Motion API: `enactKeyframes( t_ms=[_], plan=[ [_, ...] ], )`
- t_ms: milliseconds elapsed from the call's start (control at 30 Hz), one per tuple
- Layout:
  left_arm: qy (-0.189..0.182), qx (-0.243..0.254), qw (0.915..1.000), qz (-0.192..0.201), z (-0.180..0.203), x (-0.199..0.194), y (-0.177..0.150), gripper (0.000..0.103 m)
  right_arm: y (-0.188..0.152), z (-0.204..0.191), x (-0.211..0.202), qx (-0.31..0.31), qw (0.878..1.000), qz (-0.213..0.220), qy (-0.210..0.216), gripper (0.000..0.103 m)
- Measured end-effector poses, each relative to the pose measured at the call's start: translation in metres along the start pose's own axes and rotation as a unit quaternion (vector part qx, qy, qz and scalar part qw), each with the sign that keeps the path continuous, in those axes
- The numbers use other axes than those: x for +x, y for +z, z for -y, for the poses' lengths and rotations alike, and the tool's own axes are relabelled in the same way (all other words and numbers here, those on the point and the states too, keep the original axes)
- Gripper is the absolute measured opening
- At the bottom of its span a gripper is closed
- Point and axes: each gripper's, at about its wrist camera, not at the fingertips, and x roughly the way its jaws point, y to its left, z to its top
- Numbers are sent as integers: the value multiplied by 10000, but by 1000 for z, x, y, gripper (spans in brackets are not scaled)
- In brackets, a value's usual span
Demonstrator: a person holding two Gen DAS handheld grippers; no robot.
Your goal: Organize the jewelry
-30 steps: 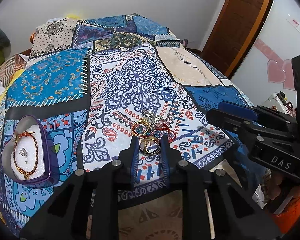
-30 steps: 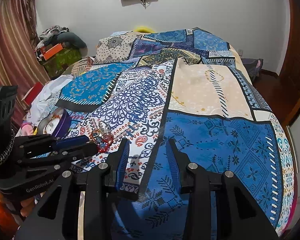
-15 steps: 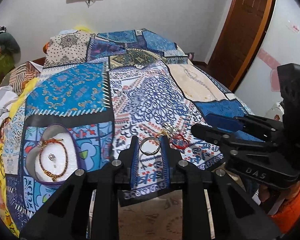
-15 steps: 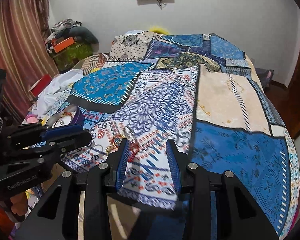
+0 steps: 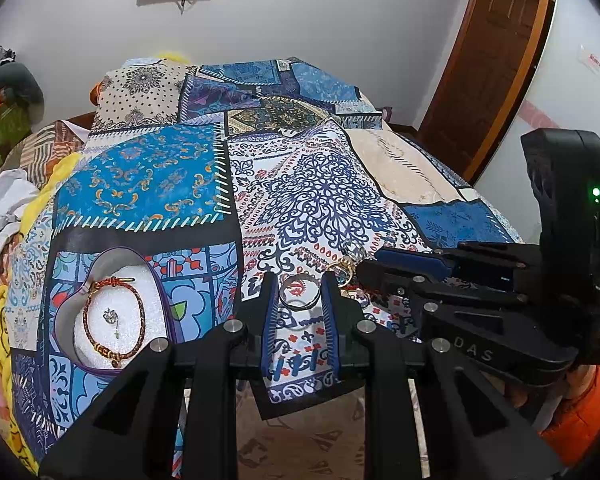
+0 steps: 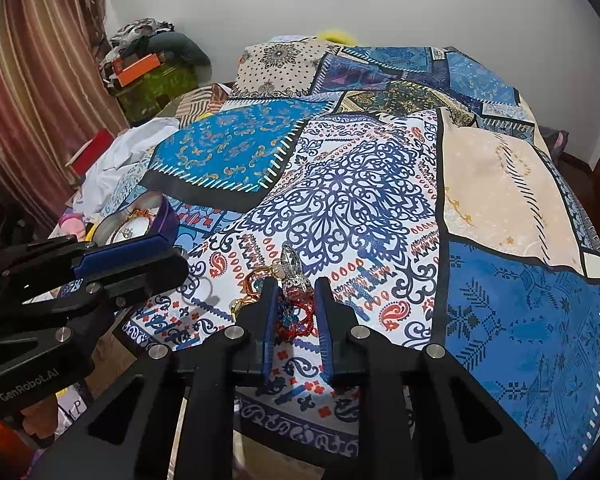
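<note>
Left wrist: left gripper (image 5: 299, 294) clamps thin metal ring (image 5: 299, 292) | right gripper (image 6: 296, 298) closing around red beaded hoop (image 6: 298, 316)

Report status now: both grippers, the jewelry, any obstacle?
Left gripper shut on silver ring. Right gripper closing around red beaded piece, in jewelry pile. Heart-shaped box unobstructed.

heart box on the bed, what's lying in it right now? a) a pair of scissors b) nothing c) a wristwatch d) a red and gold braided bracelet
d: the left wrist view shows a red and gold braided bracelet lying on the white pad inside the heart box.
</note>
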Motion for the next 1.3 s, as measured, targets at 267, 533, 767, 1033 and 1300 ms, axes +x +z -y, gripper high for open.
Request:
enactKeyframes(
  t_ms=[267, 533, 767, 1033, 1300],
  plan=[
    [19, 28, 10000, 49, 4, -7, -1, 21, 2, 2, 0, 37, 10000, 18, 20, 13],
    [94, 39, 9997, 226, 5, -25, 2, 21, 5, 0, -21, 104, 9996, 268, 9, 4],
    [122, 23, 9994, 312, 6, -37, 0, 21, 6, -1, -29, 129, 9995, 277, -83, 6],
    [148, -40, 9994, 326, -1, -41, -2, 21, 11, -2, -8, 55, 9999, -143, -70, 15],
    [194, -131, 9992, 309, -9, -40, -2, 21, 7, 2, 3, 107, 9997, -206, -36, 15]
  ],
)
